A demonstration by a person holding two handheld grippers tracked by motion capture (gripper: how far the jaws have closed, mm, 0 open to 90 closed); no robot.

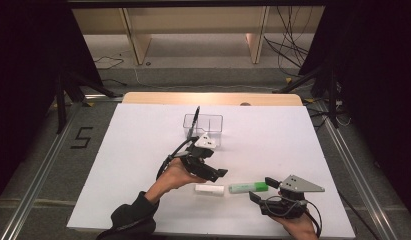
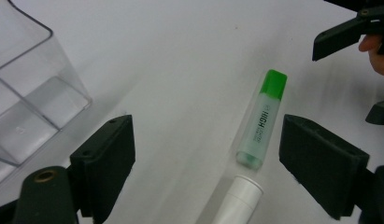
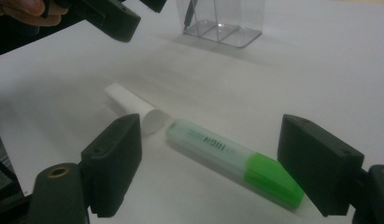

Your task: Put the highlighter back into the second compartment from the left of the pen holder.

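Observation:
A green-capped highlighter (image 1: 249, 187) lies on the white table (image 1: 143, 135), end to end with a white tube (image 1: 209, 189) on its left. My left gripper (image 1: 216, 164) hovers open just above and behind the tube. My right gripper (image 1: 261, 189) stands open at the highlighter's cap end. In the left gripper view the highlighter (image 2: 262, 123) and the tube (image 2: 238, 198) lie between the open jaws of the left gripper (image 2: 208, 154). In the right gripper view the highlighter (image 3: 231, 158) lies between the wide jaws of the right gripper (image 3: 210, 154), with the tube (image 3: 133, 109) beyond.
A clear compartmented container (image 1: 203, 127) stands at mid-table behind the left gripper, with a black pen (image 1: 194, 120) upright in its left part. It shows as the container (image 2: 31, 93) and the container (image 3: 222, 18) in the gripper views. Bare white table lies left and right.

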